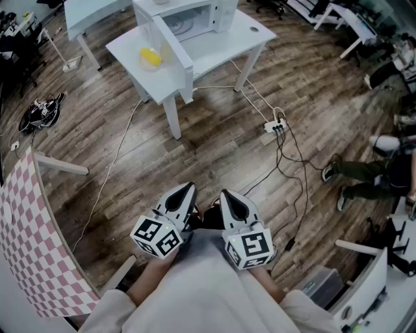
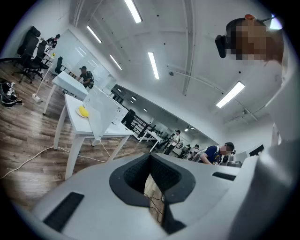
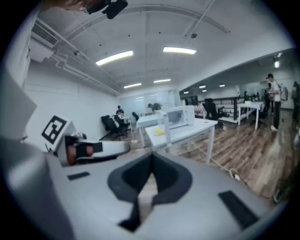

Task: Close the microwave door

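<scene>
**Item: microwave [image 1: 195, 16].** White casing, on a white desk [image 1: 253, 32] at the far end of the head view, well apart from both grippers. Cavity open to the room, with a round plate visible inside.

**Door [image 1: 177, 52].** White frame with a pale see-through pane. It stood wide open, swung out on its left hinge side so that it projected toward the desk's near edge. Nothing touched it.

**On the desk.** One yellow object [image 1: 151, 58], kind not identifiable, lay just beside the open door on its left.

**Below the desk.** A white cable [image 1: 250, 97] ran down past the desk leg to a power strip [image 1: 274, 125] on the wood-plank floor [image 1: 214, 149]. Dark cords trailed on from the strip.

**Left gripper [image 1: 187, 188].** Held low, close to the person's body and pointed toward the desk. Jaws were drawn together with their tips meeting. Nothing lay between them; only floor showed through the gap behind the tips. Marker cube [image 1: 157, 235] at its rear.

**Right gripper [image 1: 225, 194].** Held just beside the left one, roughly parallel to it. Jaws likewise brought together at the tips, grasping nothing.

**Surroundings.** A pink-and-white checkered board [image 1: 32, 240] stood at the left edge. A seated person's legs [image 1: 361, 175] were at the right edge.
</scene>
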`<action>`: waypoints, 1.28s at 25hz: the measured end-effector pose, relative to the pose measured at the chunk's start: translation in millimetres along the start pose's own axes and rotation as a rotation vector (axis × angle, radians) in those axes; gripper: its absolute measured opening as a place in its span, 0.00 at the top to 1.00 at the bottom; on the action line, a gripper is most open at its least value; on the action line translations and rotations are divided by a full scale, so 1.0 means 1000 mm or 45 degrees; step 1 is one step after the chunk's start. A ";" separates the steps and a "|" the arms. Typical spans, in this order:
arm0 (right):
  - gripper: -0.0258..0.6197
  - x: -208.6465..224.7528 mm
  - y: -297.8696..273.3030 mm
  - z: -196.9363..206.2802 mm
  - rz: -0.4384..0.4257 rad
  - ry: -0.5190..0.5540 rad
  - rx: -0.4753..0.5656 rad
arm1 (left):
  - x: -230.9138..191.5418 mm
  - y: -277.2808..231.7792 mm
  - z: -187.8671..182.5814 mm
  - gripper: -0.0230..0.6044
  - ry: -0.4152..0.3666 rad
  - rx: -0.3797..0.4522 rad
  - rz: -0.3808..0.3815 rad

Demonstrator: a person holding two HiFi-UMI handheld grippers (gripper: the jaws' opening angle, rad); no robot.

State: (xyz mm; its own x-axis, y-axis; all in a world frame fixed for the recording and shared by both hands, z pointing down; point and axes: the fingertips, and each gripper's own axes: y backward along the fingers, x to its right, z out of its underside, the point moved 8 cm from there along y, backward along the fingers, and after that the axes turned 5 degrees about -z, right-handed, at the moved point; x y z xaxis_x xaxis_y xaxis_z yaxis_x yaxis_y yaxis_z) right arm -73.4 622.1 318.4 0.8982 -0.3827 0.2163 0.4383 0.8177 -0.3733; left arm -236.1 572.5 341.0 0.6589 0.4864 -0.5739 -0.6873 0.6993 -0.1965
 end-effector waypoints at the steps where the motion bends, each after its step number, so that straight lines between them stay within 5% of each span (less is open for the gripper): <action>1: 0.92 0.002 0.001 -0.002 -0.004 0.003 0.007 | 0.004 -0.002 -0.001 0.94 -0.021 0.003 0.003; 17: 0.92 0.053 0.001 -0.040 -0.127 -0.046 0.131 | 0.050 -0.053 -0.023 0.94 -0.243 0.020 -0.064; 32: 0.92 0.111 -0.008 -0.054 -0.287 -0.043 0.133 | 0.066 -0.098 -0.028 0.94 -0.271 0.055 -0.170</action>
State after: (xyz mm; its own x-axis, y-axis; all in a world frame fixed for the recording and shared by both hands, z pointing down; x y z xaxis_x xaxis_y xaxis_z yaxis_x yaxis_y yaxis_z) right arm 24.5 549.9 296.8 0.7758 -0.5471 0.3143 0.6198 0.7540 -0.2176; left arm -133.5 521.0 299.9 0.7954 0.4848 -0.3637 -0.5795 0.7841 -0.2222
